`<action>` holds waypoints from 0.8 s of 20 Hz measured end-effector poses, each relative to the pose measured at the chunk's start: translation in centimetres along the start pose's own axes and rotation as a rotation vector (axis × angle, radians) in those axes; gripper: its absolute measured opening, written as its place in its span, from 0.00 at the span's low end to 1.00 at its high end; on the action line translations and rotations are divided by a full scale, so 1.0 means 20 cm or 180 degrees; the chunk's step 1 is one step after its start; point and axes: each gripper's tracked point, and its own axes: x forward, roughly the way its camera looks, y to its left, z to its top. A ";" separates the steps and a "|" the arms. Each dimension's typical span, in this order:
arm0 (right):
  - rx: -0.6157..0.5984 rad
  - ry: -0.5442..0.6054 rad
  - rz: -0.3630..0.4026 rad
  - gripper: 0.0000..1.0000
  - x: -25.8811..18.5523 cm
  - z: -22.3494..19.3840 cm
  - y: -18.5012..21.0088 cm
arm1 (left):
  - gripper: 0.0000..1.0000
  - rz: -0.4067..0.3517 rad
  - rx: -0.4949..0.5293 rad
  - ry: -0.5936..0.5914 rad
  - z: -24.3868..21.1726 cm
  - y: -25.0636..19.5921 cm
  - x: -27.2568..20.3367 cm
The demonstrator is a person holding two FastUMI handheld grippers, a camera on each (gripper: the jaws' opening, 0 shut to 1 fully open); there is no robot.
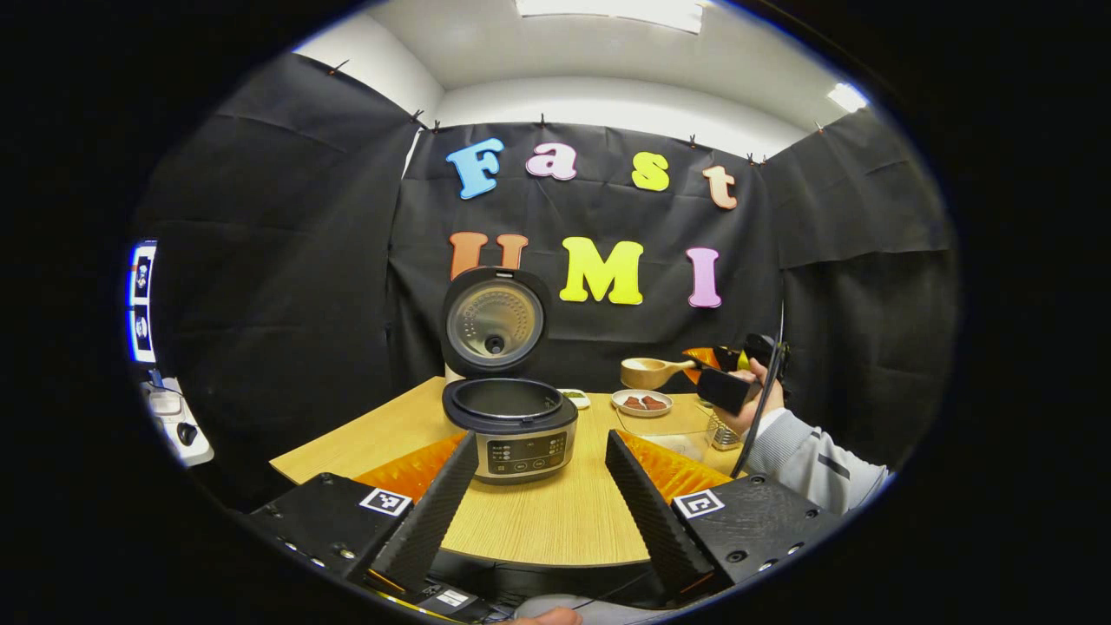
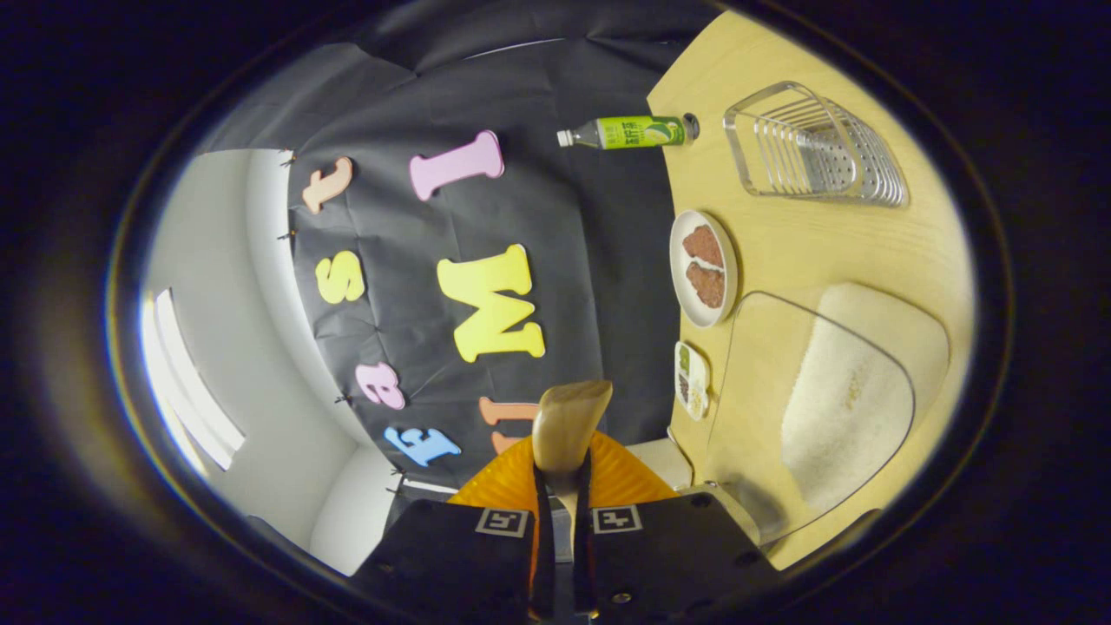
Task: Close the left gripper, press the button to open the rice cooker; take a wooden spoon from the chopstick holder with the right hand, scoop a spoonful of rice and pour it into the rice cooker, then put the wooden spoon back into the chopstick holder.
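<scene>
Right now the right gripper (image 2: 562,512) pinches the wooden spoon (image 1: 649,371) by its handle, held up in the air beside the open rice cooker (image 1: 512,425); the left gripper (image 1: 538,486) hangs spread apart in front of the cooker. Next, probably: bring the bowl level down to the rice container (image 2: 833,399) and scoop shallow to avoid spilling.

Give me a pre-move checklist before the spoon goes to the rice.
1. Rice cooker lid open: ok.
2. Wooden spoon clamped in the right gripper: ok.
3. Spoon bowl loaded with rice: cannot tell.
4. Rice container holding rice and in reach on the table: ok.
5. Left gripper open and clear of the cooker's mouth: ok.
6. Chopstick holder free for the spoon's return: ok.
</scene>
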 end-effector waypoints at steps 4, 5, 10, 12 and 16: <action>-0.0142 0.0133 -0.0021 0.13 0.10 -0.22 0.09 | 0.94 -0.0148 0.0114 0.0033 -0.01 -0.10 0.00; -0.0178 0.0158 -0.0022 0.13 0.12 -0.27 0.11 | 0.94 -0.0166 0.0163 0.0038 -0.02 -0.12 0.00; -0.0628 0.0295 -0.0051 0.13 0.25 -0.53 0.25 | 0.94 -0.0116 0.0170 0.0028 0.00 -0.12 -0.02; -0.0906 0.0363 -0.0139 0.13 0.31 -0.62 0.25 | 0.94 -0.0119 0.0180 0.0019 0.00 -0.13 -0.03; -0.1314 0.0411 -0.0294 0.10 0.43 -0.76 0.24 | 0.94 -0.0070 0.0144 0.0023 -0.01 -0.08 -0.02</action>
